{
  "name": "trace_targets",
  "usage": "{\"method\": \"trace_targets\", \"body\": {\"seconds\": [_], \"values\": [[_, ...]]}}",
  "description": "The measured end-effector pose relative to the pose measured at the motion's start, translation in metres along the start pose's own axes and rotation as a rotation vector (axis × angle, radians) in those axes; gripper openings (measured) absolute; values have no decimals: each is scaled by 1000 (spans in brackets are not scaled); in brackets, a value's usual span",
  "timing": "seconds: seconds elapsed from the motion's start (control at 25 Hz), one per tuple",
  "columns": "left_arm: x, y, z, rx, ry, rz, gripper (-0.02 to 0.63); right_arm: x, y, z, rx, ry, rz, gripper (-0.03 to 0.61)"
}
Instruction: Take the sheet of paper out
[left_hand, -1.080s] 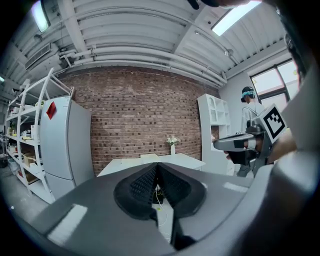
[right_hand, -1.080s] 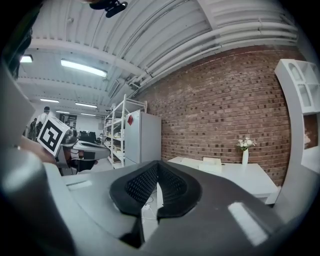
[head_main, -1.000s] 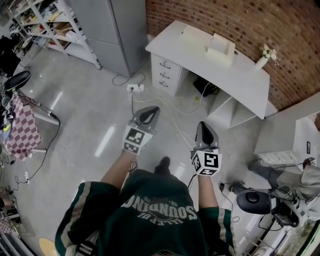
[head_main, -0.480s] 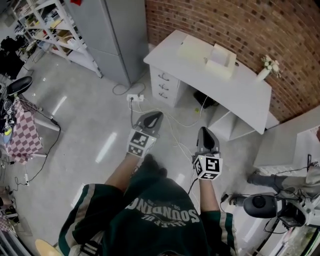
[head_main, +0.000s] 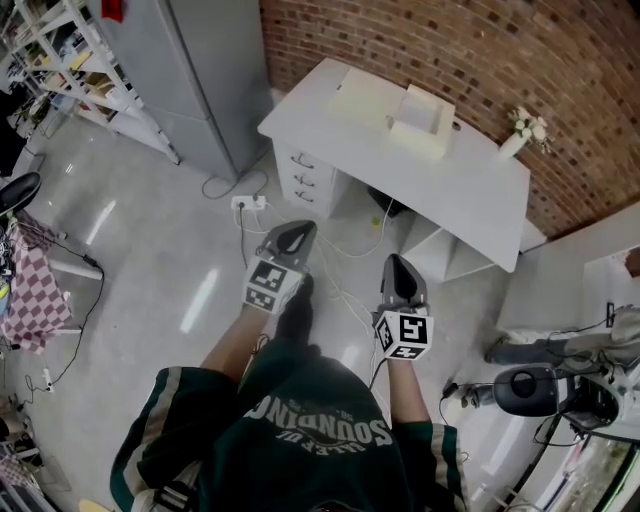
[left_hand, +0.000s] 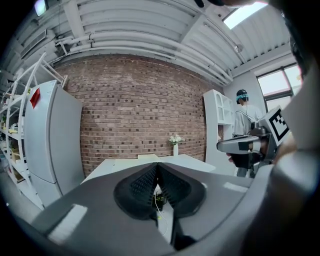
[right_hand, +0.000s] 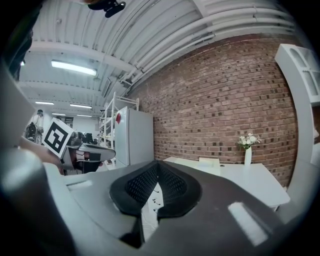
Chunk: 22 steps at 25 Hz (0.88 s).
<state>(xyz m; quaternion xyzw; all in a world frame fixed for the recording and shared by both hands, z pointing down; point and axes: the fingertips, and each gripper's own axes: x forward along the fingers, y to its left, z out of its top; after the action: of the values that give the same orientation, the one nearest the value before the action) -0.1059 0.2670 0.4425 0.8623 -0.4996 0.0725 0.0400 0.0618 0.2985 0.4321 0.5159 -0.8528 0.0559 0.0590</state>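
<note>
A white desk stands against the brick wall, some way ahead of both grippers. On it lie a flat cream slab and a white box-like thing; I cannot pick out a single sheet of paper. My left gripper is held out over the floor, its jaws shut with nothing between them. To its right, my right gripper is also shut and empty. Both point toward the desk.
A small vase of flowers stands at the desk's right end, and drawers sit under its left end. A power strip and cables lie on the floor ahead. A grey cabinet, shelving and a stool flank the way.
The person has walked toward the desk, carrying both grippers forward. The desk now lies closer, and both grippers stayed shut.
</note>
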Motion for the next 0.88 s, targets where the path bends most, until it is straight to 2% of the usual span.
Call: {"method": "trace_targets", "body": {"seconds": [0.48, 0.88], "values": [[122, 60, 18, -15, -1, -99, 11, 101, -57, 20, 0, 37, -91, 0], [202, 132, 31, 41, 14, -188, 11, 208, -71, 45, 30, 21, -156, 0]]}}
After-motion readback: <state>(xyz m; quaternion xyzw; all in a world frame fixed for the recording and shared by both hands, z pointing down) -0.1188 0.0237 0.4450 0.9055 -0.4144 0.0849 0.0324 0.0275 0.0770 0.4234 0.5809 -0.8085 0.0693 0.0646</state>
